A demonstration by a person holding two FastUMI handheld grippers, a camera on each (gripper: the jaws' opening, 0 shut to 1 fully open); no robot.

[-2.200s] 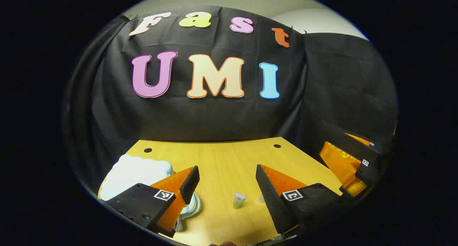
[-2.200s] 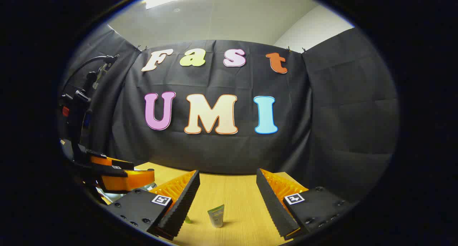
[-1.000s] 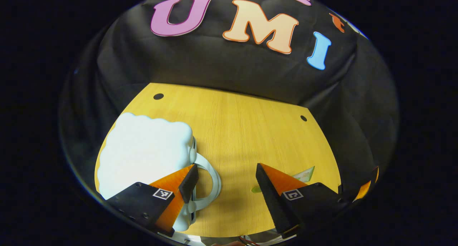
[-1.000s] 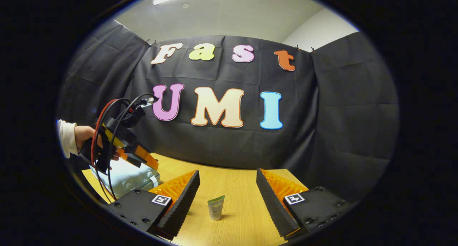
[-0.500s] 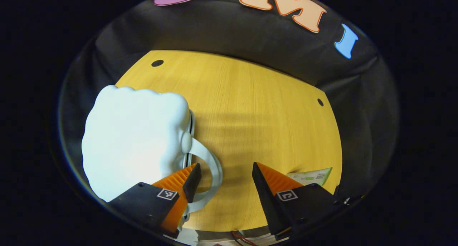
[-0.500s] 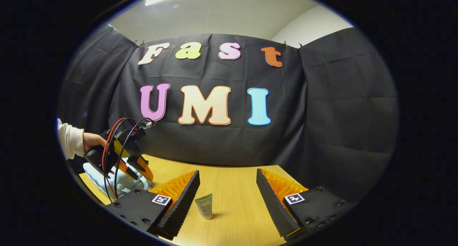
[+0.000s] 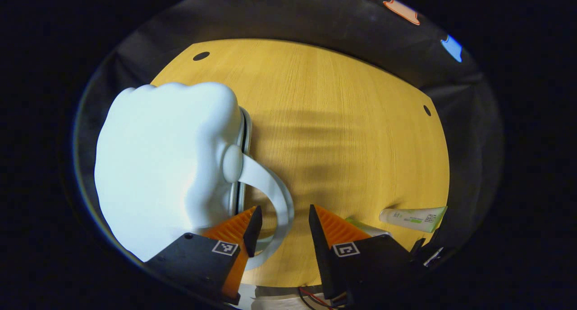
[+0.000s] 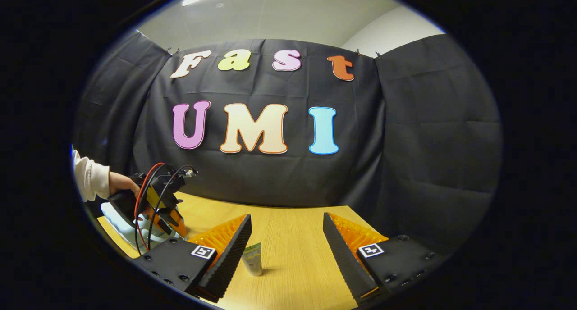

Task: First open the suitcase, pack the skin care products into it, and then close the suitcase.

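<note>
Left gripper (image 7: 281,220) nearer suitcase handle (image 7: 276,197) than before

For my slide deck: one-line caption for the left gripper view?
Left tool open, straddling the closed pale suitcase's handle; tube lying on table.

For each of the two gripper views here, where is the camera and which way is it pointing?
Left gripper view: rides the left gripper, tilted down at the table; its fingers flank the handle of the pale blue suitcase.
Right gripper view: rides the right gripper, low over the table, facing the booth wall; a hand and white sleeve hold the other gripper.
Shared: suitcase, table, an upright tube.
</note>
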